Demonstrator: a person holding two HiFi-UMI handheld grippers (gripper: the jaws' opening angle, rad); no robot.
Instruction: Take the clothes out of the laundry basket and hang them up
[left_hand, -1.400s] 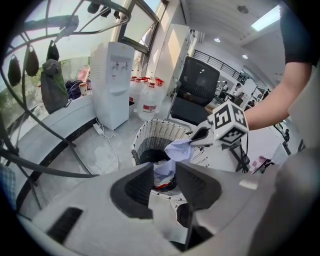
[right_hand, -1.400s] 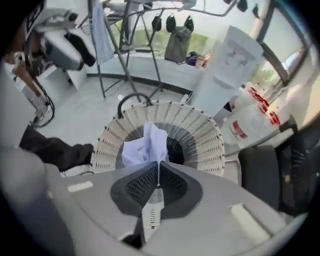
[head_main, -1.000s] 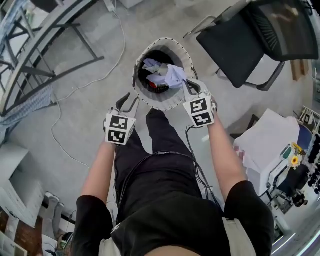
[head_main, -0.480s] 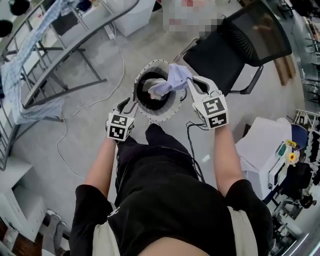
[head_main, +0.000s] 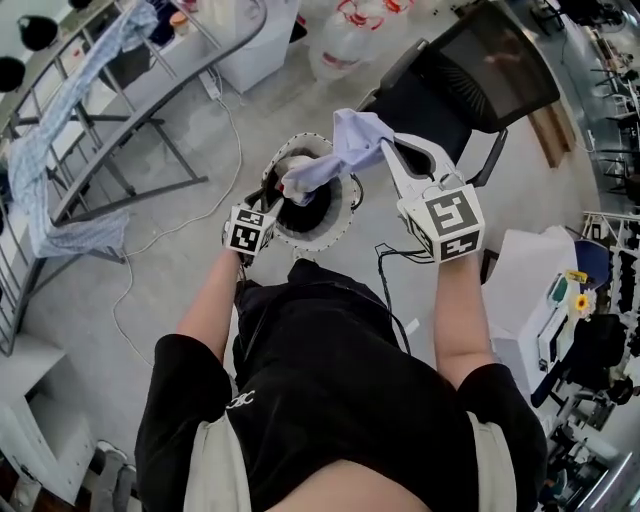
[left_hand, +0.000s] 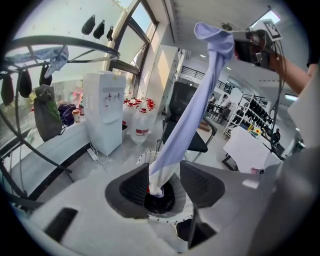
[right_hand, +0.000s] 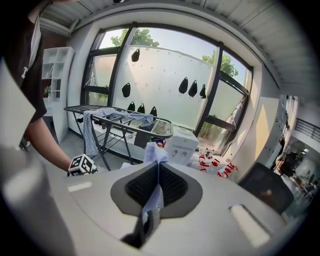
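A round white perforated laundry basket (head_main: 338, 212) stands on the floor in front of me, with dark clothes left inside. My right gripper (head_main: 385, 150) is raised above it, shut on the top of a lavender garment (head_main: 350, 140), pinched between its pads (right_hand: 158, 167). The garment (left_hand: 190, 110) hangs down in a long strip to the basket (left_hand: 177, 197). My left gripper (head_main: 283, 192) sits at the basket's near rim. Its jaws (left_hand: 164, 172) are opening, and the garment's lower end hangs loose between them.
A metal drying rack (head_main: 110, 140) with a blue striped cloth (head_main: 35, 165) stands at the left. A black office chair (head_main: 470, 80) is just behind the basket. A white water dispenser (left_hand: 105, 110), water bottles (left_hand: 140, 117), a floor cable (head_main: 170, 230) and a white table (head_main: 535, 275) are around.
The right gripper has lifted the lavender garment up out of the basket. The left gripper has moved in from the basket's left to the garment's lower end.
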